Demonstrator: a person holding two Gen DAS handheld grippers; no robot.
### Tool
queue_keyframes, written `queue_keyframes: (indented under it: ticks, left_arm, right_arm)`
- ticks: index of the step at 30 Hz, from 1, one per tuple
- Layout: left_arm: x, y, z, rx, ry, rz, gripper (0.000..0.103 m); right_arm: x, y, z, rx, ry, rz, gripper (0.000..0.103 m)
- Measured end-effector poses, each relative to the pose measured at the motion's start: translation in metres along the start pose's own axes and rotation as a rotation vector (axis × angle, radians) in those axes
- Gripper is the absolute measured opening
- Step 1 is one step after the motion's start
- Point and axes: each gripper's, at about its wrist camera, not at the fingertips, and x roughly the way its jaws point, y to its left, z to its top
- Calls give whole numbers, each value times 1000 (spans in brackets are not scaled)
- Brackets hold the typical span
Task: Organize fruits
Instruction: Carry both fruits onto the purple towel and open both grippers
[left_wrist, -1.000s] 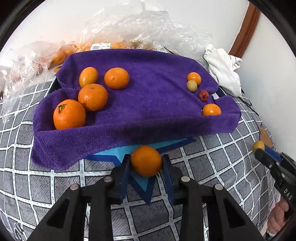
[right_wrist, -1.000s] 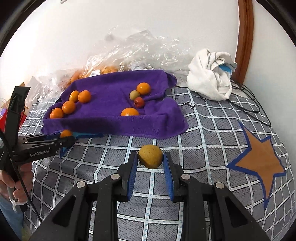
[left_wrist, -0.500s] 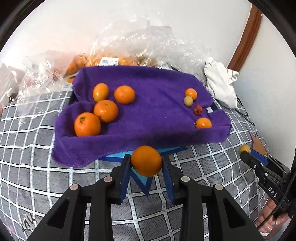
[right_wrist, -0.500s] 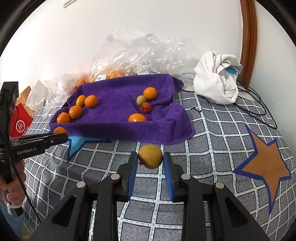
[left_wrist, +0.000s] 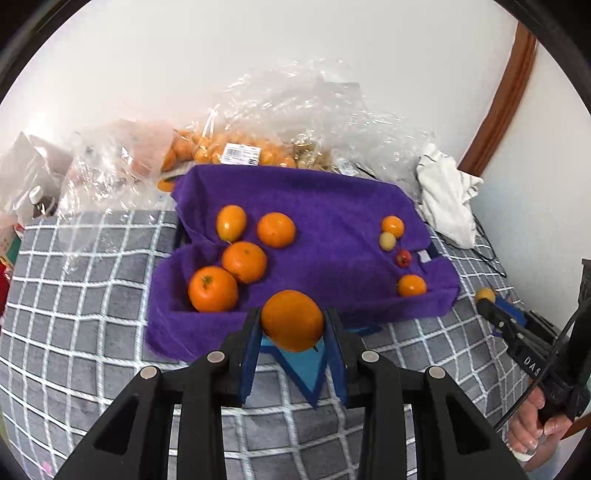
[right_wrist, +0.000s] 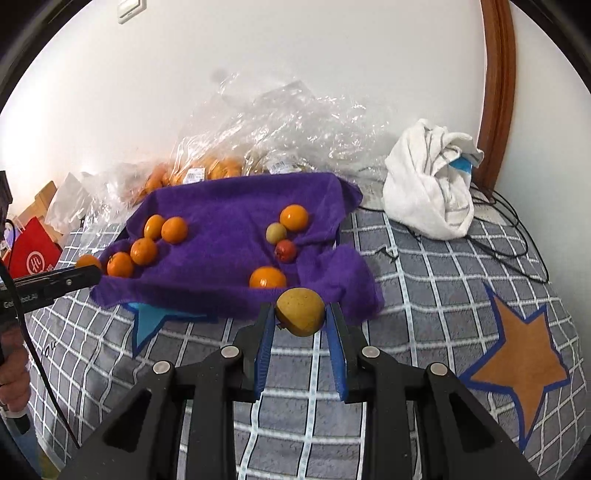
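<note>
My left gripper (left_wrist: 292, 325) is shut on an orange (left_wrist: 292, 319), held just in front of the near edge of a purple towel (left_wrist: 332, 206). Several oranges (left_wrist: 243, 261) lie on the towel's left side. Small fruits lie on its right side: a small orange (left_wrist: 392, 226), a pale round fruit (left_wrist: 387, 241), a red one (left_wrist: 403, 257) and another small orange (left_wrist: 411, 285). My right gripper (right_wrist: 300, 314) is shut on a yellow-brown fruit (right_wrist: 300, 311), just before the towel's (right_wrist: 229, 206) right front corner. Each gripper shows in the other's view, the right (left_wrist: 491, 306) and the left (right_wrist: 88, 271).
Clear plastic bags (left_wrist: 295, 122) with more oranges lie behind the towel against the wall. A crumpled white cloth (right_wrist: 430, 192) and black cables (right_wrist: 517, 229) lie at the right. A red bag (right_wrist: 33, 254) stands at the left. The grey checked blanket (right_wrist: 424, 295) covers the surface.
Both grippers have risen and drawn nearer the towel's front edge, each still holding its fruit. The fruits on the towel have not moved.
</note>
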Motion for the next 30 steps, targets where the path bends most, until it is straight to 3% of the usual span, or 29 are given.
queue_keyframes:
  ticks: [9,14,19,30]
  left_arm:
    - [12,23,24,-43,4,-17,32]
    - [35,13,29,-27,34,-30,32]
    - [68,1,38,-18,95,3,32]
    - [106,-12,39,15,182,26,32]
  right_arm:
    - [33,-5,26,9,25,0,28]
    - [63,-12,33,24,84,26,28]
    - [88,-13,33,16,140,24,28]
    - [98,-4,32,-37,149,-1,28]
